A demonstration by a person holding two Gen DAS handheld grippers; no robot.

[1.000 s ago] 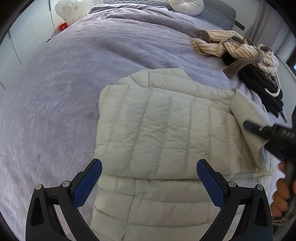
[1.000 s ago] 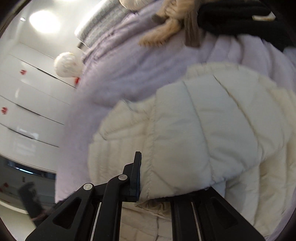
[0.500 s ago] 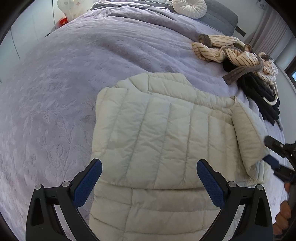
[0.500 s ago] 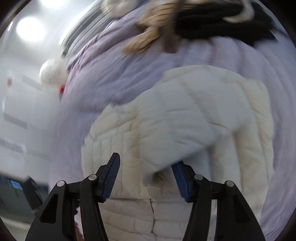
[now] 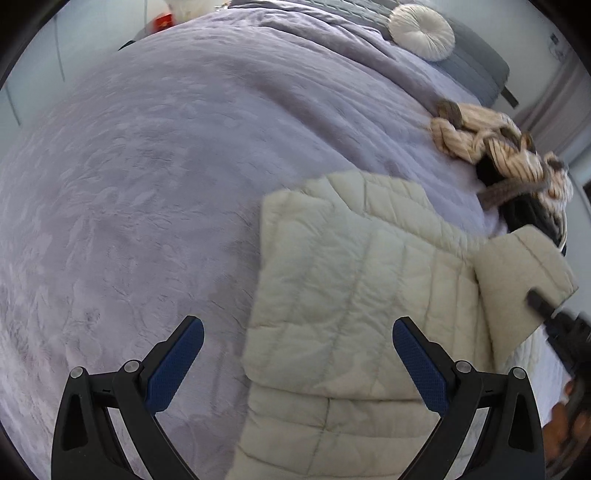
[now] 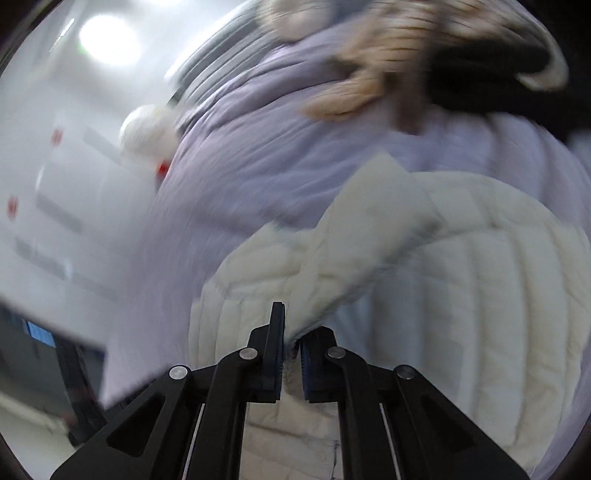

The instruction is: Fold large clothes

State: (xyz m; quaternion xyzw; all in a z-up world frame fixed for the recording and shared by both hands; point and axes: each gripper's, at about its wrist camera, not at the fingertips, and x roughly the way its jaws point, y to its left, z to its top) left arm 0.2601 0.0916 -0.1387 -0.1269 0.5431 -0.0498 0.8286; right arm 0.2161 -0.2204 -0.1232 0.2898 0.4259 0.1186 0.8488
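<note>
Lilac bed; blurred jacket sleeve

A lavender-covered bed carries a cream quilted jacket, piled clothes and a round cushion.

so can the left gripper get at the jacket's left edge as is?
Probably yes. The left gripper is open and empty above the bedspread, and the jacket edge lies bare between its fingers. The right gripper pinches the sleeve at the far side.

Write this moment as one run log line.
right gripper: shut on jacket sleeve, just closed | left gripper: open, empty | bed: jacket half-folded
</note>
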